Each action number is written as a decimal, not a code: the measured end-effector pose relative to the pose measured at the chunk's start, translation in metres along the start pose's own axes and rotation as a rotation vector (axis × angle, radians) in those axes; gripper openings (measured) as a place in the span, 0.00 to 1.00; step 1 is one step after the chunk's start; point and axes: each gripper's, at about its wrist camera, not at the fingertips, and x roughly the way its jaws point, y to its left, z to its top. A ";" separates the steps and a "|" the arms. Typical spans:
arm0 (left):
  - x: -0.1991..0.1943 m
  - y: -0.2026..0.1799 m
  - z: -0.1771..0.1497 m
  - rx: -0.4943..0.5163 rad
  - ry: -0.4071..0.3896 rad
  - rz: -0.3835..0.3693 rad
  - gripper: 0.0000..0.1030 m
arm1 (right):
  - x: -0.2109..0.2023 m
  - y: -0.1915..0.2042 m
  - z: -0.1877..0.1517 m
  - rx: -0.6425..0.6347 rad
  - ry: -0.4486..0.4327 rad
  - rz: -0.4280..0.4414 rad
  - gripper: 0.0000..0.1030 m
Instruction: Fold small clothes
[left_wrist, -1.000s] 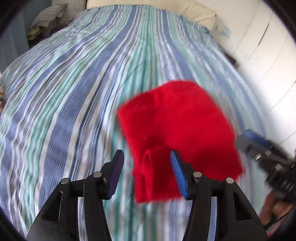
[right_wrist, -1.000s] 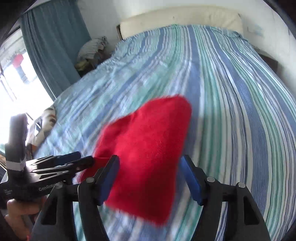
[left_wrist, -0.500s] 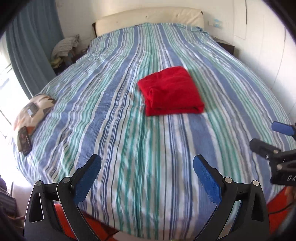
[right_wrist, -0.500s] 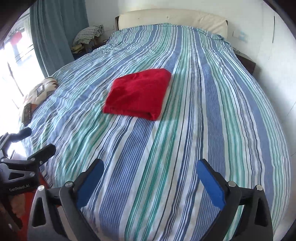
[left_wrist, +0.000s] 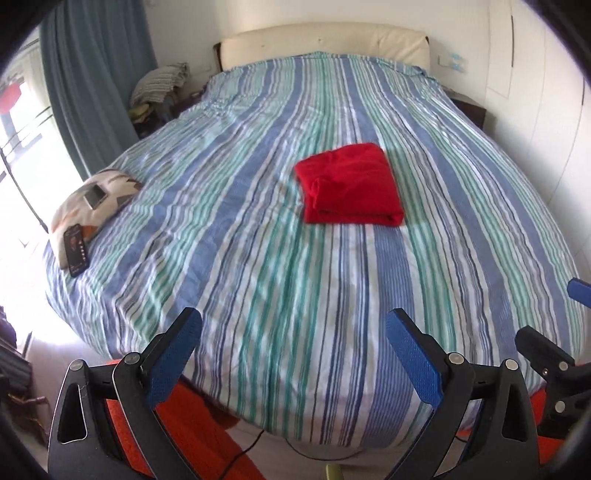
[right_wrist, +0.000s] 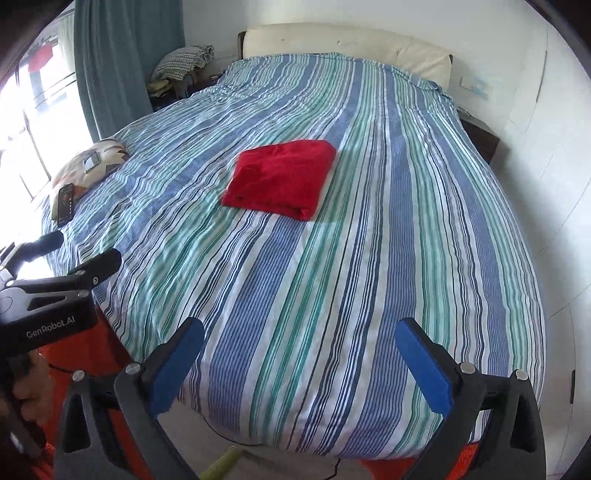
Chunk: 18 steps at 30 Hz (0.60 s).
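A red garment (left_wrist: 351, 186) lies folded into a neat rectangle in the middle of the striped bed (left_wrist: 258, 258); it also shows in the right wrist view (right_wrist: 280, 179). My left gripper (left_wrist: 293, 356) is open and empty, held back over the foot of the bed, well short of the garment. My right gripper (right_wrist: 301, 363) is open and empty too, at the bed's foot. Each gripper shows at the edge of the other's view: the right one (left_wrist: 561, 332) and the left one (right_wrist: 70, 258).
A patterned cushion (left_wrist: 92, 199) with a phone (left_wrist: 75, 249) on it lies at the bed's left edge. A blue curtain (left_wrist: 92, 74) and a pile of laundry (left_wrist: 159, 83) stand at the back left. A white wardrobe (left_wrist: 546, 110) runs along the right. An orange rug (left_wrist: 192, 435) lies below.
Both grippers let go of the red garment and pulled back from it to the foot of the bed, with their jaws opened wide. The garment now lies folded on the bed.
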 end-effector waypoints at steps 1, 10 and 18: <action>0.000 -0.001 0.000 0.007 0.009 -0.010 0.97 | 0.000 0.001 0.001 0.006 0.001 0.000 0.99; -0.008 -0.001 -0.004 0.098 0.107 -0.014 0.98 | -0.021 0.015 0.004 0.007 -0.012 -0.001 0.99; -0.060 0.014 -0.003 0.104 -0.001 0.008 0.98 | -0.052 0.020 0.011 0.023 -0.006 0.029 0.99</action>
